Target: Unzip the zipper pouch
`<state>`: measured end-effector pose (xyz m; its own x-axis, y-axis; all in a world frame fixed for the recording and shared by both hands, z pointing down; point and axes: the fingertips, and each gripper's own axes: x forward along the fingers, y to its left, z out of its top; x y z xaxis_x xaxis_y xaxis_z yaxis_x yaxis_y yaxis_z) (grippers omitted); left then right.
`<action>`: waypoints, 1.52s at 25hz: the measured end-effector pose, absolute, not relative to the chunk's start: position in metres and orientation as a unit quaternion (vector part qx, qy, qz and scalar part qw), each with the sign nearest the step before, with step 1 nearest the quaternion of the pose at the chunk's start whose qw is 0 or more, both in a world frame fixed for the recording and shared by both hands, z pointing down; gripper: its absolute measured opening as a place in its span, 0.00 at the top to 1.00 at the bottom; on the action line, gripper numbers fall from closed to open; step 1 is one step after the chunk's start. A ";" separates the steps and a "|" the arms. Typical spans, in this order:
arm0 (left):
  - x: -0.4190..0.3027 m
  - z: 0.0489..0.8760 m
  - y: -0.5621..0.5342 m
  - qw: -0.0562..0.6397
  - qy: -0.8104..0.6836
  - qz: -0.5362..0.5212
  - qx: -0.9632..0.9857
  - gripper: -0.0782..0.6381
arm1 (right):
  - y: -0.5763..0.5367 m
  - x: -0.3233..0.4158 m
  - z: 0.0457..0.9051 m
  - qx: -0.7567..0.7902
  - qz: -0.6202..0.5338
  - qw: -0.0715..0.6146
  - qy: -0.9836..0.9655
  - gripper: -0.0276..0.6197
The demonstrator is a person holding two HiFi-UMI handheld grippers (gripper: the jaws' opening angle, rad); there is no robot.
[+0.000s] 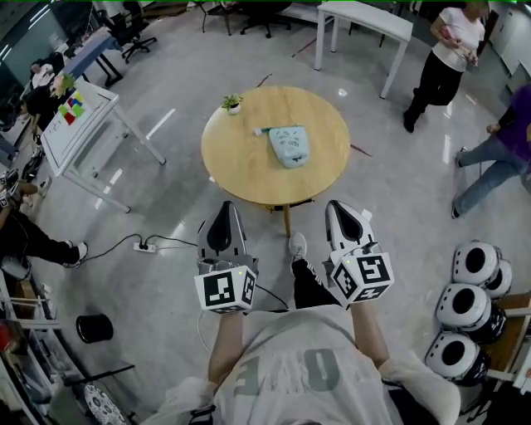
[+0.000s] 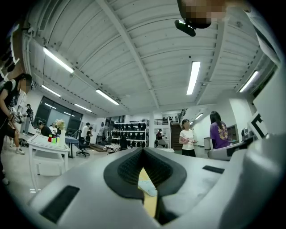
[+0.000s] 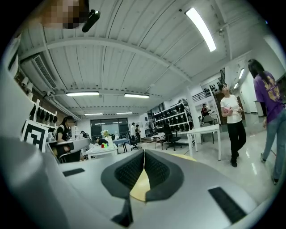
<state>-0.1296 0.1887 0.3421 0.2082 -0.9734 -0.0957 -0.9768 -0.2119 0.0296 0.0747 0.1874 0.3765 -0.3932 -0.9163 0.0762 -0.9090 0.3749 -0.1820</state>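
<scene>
Grey polished floor, open workroom. Nearest: left gripper (image 1: 224, 207) and right gripper (image 1: 336, 206) side by side, level, both clenched on nothing, jaws pressed together, short of round wooden bench (image 1: 241, 170). Power strip (image 1: 146, 246) on floor left of them. Zipper pouch (image 1: 289, 146), pale green, flat on bench, right of centre, well apart from both grippers. Small potted plant (image 1: 233, 103) at bench's far edge. Beyond: white table (image 1: 365, 18), person standing (image 1: 448, 50).

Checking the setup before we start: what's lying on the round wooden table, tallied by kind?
zipper pouch: 1
potted plant: 1
Total: 2
The thin strip beside the pouch looks like its strap, so it is not counted.
</scene>
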 end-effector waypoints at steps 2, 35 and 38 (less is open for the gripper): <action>-0.127 0.336 0.159 0.025 0.630 0.045 -0.775 0.86 | 0.155 0.077 0.375 -0.546 -0.102 0.016 0.831 0.91; -0.111 0.322 -0.160 0.023 0.646 0.037 -0.762 0.86 | -0.158 0.083 0.383 -0.540 -0.118 -0.032 0.832 0.91; -0.112 0.325 -0.163 0.020 0.643 0.037 -0.764 0.86 | -0.160 0.083 0.384 -0.544 -0.118 -0.033 0.830 0.91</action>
<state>-0.1121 -0.1634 0.3248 0.1694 -0.9821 -0.0828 -0.9851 -0.1713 0.0164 0.0827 -0.1601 0.3839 -0.4070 -0.8951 0.1821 -0.9104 0.3815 -0.1600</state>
